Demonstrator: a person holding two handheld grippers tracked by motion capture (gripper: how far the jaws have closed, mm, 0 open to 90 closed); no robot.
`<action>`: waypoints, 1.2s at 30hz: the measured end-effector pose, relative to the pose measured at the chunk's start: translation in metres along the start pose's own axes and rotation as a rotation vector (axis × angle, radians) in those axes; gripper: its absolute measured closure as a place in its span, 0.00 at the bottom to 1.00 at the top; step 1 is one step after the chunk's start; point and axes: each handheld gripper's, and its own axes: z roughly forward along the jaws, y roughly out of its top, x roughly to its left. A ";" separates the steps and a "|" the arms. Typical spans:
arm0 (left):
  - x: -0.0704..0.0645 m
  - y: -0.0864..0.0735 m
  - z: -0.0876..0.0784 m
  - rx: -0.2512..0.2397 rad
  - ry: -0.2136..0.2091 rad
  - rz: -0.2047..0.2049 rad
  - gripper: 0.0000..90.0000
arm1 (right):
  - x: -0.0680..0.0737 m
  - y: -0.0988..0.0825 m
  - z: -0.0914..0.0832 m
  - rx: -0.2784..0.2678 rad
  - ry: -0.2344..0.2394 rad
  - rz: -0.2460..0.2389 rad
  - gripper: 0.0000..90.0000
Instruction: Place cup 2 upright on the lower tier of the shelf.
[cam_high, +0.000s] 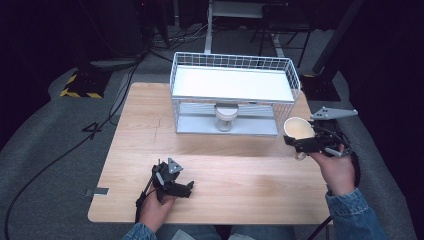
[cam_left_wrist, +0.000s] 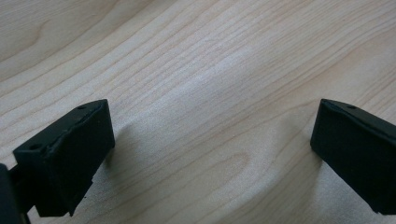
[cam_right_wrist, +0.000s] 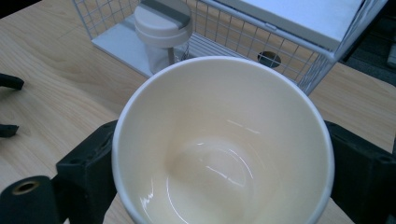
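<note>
cup: cream, glossy, empty, mouth tipped toward the camera, held off the table at its right edge | right gripper: jaws pinching the cup's sides | rack: white wire, just behind | left gripper: jaws spread over bare wood

Two cups: one cream cup just right of the rack's front corner, clamped between tongs, and one pale cup upside down on the rack's lower shelf. One white wire rack with two levels stands at the far side of the surface. Two tongs: the right tongs near the rack's right end, gripping the cream cup, and the left tongs well in front of the rack, jaws apart. One surface carries it all.
</note>
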 end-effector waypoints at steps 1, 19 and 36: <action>0.000 0.000 0.000 0.000 0.000 0.000 0.00 | 0.000 0.004 0.000 0.002 0.002 -0.004 0.11; 0.000 0.000 0.000 0.000 0.002 0.002 0.00 | -0.002 0.055 0.000 -0.017 0.035 -0.015 0.11; 0.000 -0.001 0.000 0.001 0.001 -0.004 0.00 | -0.001 0.112 0.013 -0.033 0.039 -0.050 0.11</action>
